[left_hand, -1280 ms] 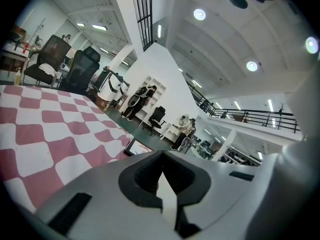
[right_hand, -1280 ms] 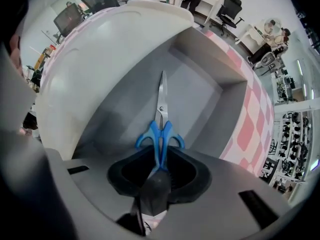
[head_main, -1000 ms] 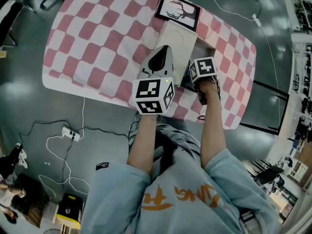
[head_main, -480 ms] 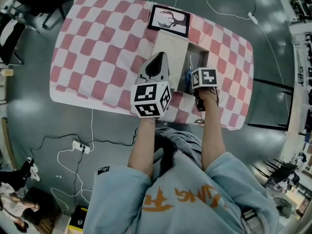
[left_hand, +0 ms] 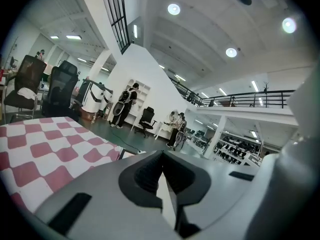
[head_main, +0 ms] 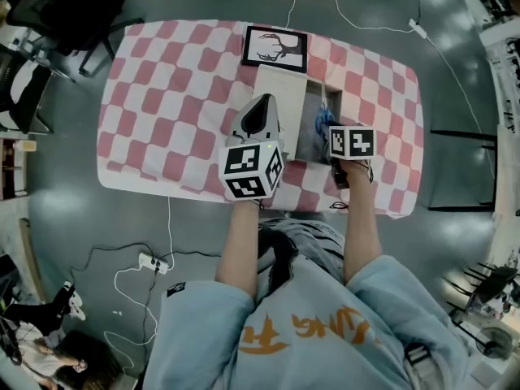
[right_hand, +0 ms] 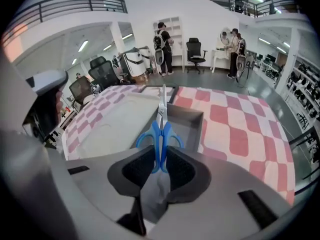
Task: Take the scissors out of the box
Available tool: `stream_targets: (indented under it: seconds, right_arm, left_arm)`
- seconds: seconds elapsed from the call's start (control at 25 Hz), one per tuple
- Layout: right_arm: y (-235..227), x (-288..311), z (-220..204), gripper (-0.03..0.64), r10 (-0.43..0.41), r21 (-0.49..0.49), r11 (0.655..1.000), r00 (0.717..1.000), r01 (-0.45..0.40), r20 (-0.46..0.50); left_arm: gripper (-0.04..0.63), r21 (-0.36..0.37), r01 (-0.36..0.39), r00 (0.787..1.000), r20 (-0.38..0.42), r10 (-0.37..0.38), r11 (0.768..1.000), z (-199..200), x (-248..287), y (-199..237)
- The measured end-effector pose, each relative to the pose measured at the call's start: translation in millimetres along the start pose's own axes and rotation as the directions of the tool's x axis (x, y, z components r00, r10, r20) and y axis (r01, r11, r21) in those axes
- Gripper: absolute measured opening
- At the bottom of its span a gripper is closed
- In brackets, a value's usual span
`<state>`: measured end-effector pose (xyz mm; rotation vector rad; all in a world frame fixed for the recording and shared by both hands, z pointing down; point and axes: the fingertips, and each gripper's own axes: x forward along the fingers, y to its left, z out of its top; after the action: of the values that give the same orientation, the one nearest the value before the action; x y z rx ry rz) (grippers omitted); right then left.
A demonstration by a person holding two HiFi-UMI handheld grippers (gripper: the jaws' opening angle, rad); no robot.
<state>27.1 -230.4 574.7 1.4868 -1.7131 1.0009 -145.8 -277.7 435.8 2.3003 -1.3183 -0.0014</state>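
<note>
Blue-handled scissors [right_hand: 161, 133] are clamped by the handles in my right gripper [right_hand: 161, 156], blades pointing away over the open grey box [right_hand: 192, 115]. In the head view the right gripper [head_main: 329, 128] hangs above the box [head_main: 304, 136] with the scissors [head_main: 323, 119] at its tip. The cream lid [head_main: 286, 88] lies left of the box. My left gripper [head_main: 260, 102] hovers over that lid. In the left gripper view its jaws [left_hand: 161, 156] meet at the tips. A pale sliver shows behind them, and I cannot tell whether anything is held.
A framed antler picture [head_main: 275, 47] lies on the pink checked cloth [head_main: 179, 96] beyond the lid. Cables and a power strip [head_main: 154, 262] lie on the floor at the near left. Office chairs [head_main: 73, 15] stand at the far left.
The right gripper has come up out of the box with the scissors, whose blue handles now show above it. The left gripper has lifted slightly over the lid.
</note>
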Motion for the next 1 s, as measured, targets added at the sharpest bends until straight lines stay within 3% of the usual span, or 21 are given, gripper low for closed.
stream_targets:
  seconds: [0.24, 0.6, 0.8, 1.0]
  right_arm:
    - [5, -26, 40, 0.074, 0.042, -0.025, 0.999, 0.981, -0.038, 0.19]
    - [36, -50, 90, 0.075, 0.152, -0.109, 0.987, 0.897, -0.117, 0.414]
    - [54, -78, 126, 0.074, 0.217, -0.146, 0.975, 0.834, -0.166, 0.506]
    - [72, -111, 156, 0.075, 0.279, -0.179, 0.96, 0.746, -0.214, 0.604]
  left_arm:
    - [0.017, 0.065, -0.015, 0.999, 0.031, 0.013, 0.998, 21, -7, -5]
    - [0.017, 0.149, -0.077, 0.992, 0.108, 0.061, 0.986, 58, -27, 0]
    - [0.017, 0.177, -0.154, 0.974, 0.19, 0.12, 0.972, 88, -44, 8]
    - [0.017, 0.182, -0.234, 0.945, 0.273, 0.179, 0.955, 115, -59, 13]
